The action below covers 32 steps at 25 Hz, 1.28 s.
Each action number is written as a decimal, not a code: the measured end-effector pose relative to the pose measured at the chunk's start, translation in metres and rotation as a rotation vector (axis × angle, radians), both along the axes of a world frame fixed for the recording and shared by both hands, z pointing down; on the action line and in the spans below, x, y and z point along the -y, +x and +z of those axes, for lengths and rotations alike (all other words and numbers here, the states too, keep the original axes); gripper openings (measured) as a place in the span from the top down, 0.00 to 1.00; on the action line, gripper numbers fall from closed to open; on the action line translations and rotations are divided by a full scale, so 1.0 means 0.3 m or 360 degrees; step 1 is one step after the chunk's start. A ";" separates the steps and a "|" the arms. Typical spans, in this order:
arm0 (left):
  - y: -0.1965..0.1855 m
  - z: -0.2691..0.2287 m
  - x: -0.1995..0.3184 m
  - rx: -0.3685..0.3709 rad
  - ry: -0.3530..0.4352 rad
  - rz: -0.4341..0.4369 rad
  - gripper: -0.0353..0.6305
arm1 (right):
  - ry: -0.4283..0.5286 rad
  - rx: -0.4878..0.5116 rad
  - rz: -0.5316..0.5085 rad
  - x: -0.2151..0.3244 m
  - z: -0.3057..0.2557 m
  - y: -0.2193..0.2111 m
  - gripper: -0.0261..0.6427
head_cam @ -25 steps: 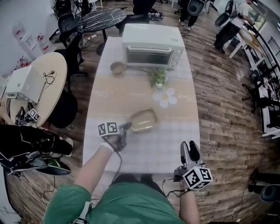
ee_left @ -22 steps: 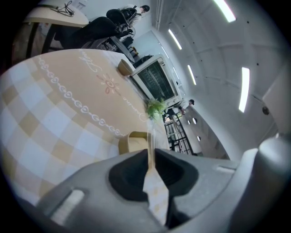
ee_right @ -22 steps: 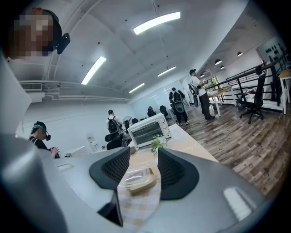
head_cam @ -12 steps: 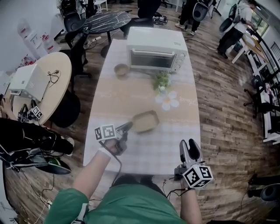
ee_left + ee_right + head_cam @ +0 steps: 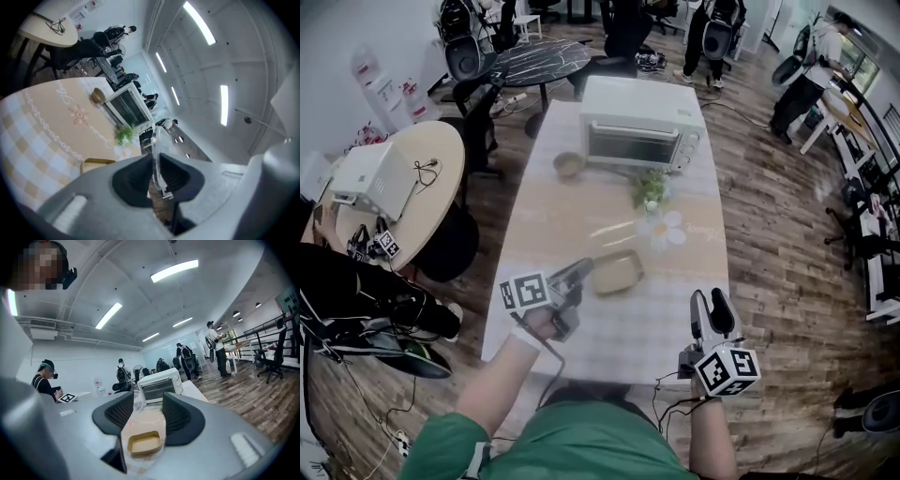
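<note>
A tan rectangular container [image 5: 616, 272] [image 5: 96, 165] [image 5: 144, 442] lies uncovered on the checked tablecloth [image 5: 581, 216]. My left gripper [image 5: 579, 274] [image 5: 153, 171] hovers just left of it. It is shut on the rim of a clear plastic lid [image 5: 157, 152], held edge-on above the table. My right gripper [image 5: 712, 314] [image 5: 140, 416] is open with nothing between its jaws. It sits at the table's near right edge and points toward the container.
A white toaster oven [image 5: 639, 127] [image 5: 126, 107] [image 5: 159, 383] stands at the far end. In front of it are a small brown bowl [image 5: 569, 165], a green plant [image 5: 649, 187] and a white flower-shaped mat [image 5: 668, 230]. A round table [image 5: 403, 178] and chairs stand left; people stand behind.
My left gripper has lifted and tilted upward with the clear lid, so the container now sits lower in its view. The right gripper has barely moved.
</note>
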<state>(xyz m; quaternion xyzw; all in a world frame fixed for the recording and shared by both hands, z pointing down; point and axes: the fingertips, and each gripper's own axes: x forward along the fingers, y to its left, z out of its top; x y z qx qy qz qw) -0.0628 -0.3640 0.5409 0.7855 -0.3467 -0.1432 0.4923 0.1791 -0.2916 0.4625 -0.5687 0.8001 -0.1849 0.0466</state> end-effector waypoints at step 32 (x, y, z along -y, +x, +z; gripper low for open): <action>-0.080 -0.684 -0.081 0.0048 0.0647 -0.0337 0.88 | 0.0503 -0.0254 -0.0011 0.038 -0.464 -0.059 0.77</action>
